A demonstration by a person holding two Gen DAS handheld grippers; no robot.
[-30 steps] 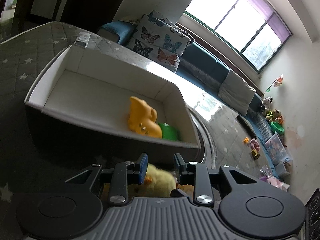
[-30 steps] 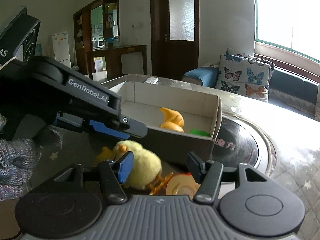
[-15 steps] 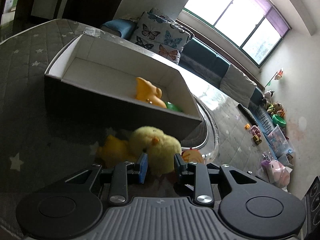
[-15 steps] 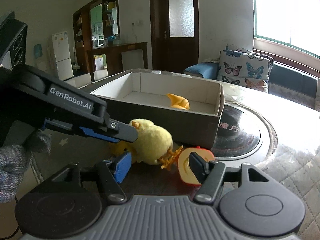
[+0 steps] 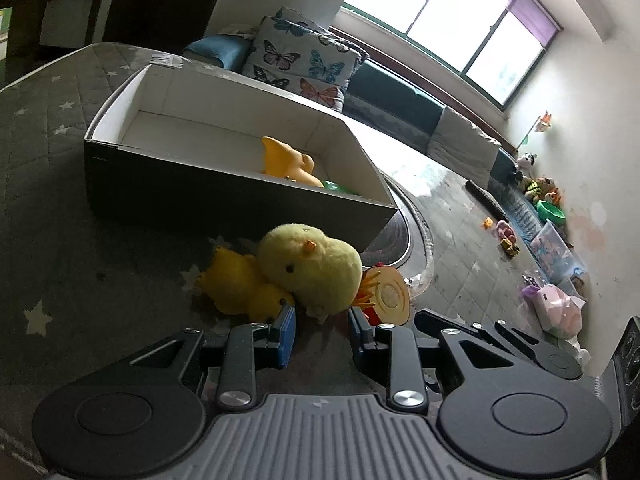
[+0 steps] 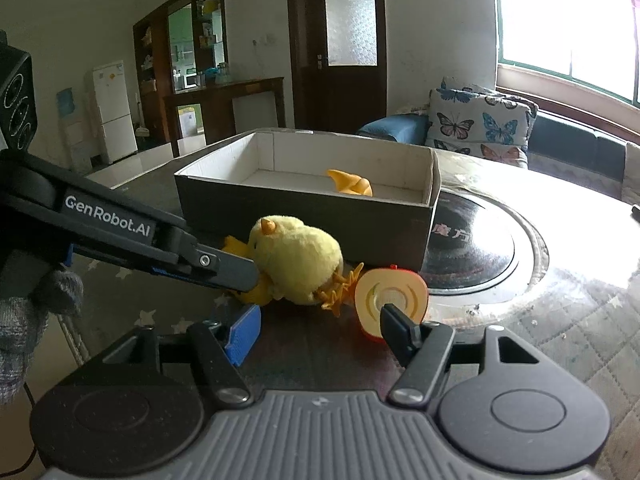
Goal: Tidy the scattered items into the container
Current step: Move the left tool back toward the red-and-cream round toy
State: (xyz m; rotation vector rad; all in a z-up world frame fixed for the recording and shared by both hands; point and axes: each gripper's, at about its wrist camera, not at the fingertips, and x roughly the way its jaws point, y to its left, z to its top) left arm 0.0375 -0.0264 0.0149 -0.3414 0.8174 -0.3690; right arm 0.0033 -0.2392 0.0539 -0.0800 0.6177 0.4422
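Three loose items lay on the counter point(image 5: 60, 184) just in front of the box point(image 5: 224, 196): a plush chick point(image 5: 310, 262), a yellow rubber duck point(image 5: 240, 284) pressed against its side, and a round orange-and-cream toy point(image 6: 392, 292) touching the chick's feet. Inside the box — an orange toy point(image 5: 290, 162) and a scrap of something green point(image 5: 338, 187), both at the end nearer the window.

Left gripper point(image 5: 320, 326): fingers apart, empty, aimed at the lower edge of the chick, the blue pad just beside the duck. Right gripper point(image 6: 320, 320): fingers spread wide, empty, one tip just in front of the round toy.

Hazards, as I judged them: the chick and duck sat so close that closing on one might pinch or drag the other; soft plush could squash and slip out on the lift; the two grippers were converging on one small cluster — a collision looked possible; a nudged round toy might roll toward the glossy dark disc point(image 6: 472, 248).
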